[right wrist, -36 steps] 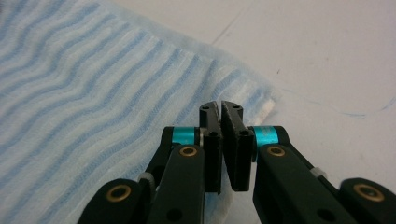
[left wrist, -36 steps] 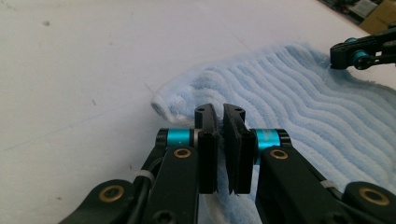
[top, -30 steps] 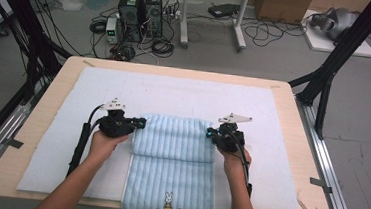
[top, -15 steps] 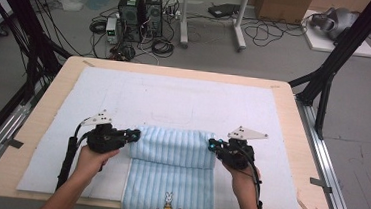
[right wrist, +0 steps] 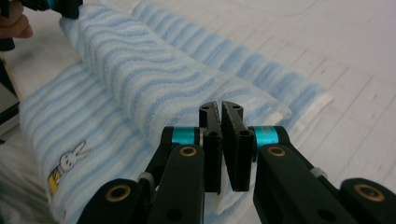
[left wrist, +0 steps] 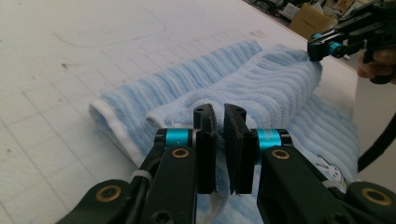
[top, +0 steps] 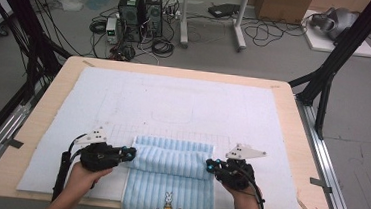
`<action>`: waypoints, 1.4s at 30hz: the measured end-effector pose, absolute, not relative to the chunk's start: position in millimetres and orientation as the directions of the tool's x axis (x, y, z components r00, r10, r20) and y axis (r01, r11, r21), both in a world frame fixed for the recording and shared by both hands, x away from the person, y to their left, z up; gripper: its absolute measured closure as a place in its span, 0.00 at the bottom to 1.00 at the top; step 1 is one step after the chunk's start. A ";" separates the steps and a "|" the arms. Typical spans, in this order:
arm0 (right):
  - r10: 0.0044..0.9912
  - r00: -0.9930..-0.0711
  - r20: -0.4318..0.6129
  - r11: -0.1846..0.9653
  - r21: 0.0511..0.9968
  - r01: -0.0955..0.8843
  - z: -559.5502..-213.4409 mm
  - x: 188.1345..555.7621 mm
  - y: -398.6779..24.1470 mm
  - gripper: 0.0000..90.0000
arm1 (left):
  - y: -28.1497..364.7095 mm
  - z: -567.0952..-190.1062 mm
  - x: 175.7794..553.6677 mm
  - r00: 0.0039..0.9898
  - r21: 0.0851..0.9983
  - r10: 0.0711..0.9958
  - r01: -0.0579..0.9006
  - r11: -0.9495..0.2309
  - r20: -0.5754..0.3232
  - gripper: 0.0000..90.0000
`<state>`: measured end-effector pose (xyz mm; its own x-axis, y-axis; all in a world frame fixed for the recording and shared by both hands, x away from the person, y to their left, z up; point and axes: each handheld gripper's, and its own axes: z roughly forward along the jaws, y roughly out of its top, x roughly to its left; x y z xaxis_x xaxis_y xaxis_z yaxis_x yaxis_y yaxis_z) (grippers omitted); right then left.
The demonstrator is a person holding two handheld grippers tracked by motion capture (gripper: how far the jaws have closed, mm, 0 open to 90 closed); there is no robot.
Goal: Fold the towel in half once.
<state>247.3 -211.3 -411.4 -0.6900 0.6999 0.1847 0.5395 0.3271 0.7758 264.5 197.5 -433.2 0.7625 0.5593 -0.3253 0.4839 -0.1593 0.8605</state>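
Observation:
A light blue striped towel [top: 169, 183] with a small bunny [top: 168, 199] lies at the table's near edge, its far part folded back into a roll across its width. My left gripper [top: 130, 154] is at the roll's left end and my right gripper [top: 210, 164] at its right end. In the left gripper view the jaws of the left gripper [left wrist: 219, 114] are pressed nearly together with the towel [left wrist: 261, 79] edge between them. The right gripper [right wrist: 220, 109] stands the same way on the towel [right wrist: 154, 88]. Each gripper view also shows the other gripper far off, the right gripper [left wrist: 327, 46] and the left gripper [right wrist: 65, 7].
A white padded mat [top: 173, 103] with faint grid lines covers the wooden table [top: 292, 123]. The towel's near end hangs over the table's front edge. Black frame posts stand at both sides. Computers and cables sit on the floor beyond the table.
Both grippers have come toward the person and a little apart, drawing the towel's folded far edge back over the near part.

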 end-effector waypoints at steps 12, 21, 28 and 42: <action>0.793 -0.583 0.176 0.244 0.786 0.569 -418.0 258.7 -220.0 0.69 | 204.1 -433.4 276.9 0.698 0.847 0.637 0.516 -0.130 -0.327 0.50; 0.853 -0.504 0.137 0.244 0.749 0.616 -431.0 287.4 -212.2 0.67 | 203.2 -438.7 308.7 0.638 0.819 0.692 0.562 -0.116 -0.339 0.58; 0.850 -0.502 0.157 0.260 0.703 0.662 -437.4 295.1 -203.5 0.87 | 192.8 -452.0 319.2 0.620 0.768 0.707 0.617 -0.171 -0.340 0.64; 0.879 -0.464 0.113 0.232 0.748 0.622 -434.0 306.0 -202.1 0.93 | 191.2 -449.3 322.9 0.605 0.812 0.714 0.577 -0.088 -0.353 0.97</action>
<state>306.0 -202.1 -434.0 -0.4641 0.8786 0.1127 0.6216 0.2324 0.7481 322.9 191.2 -449.3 0.6048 0.7140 -0.3529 0.5772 -0.0877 0.8118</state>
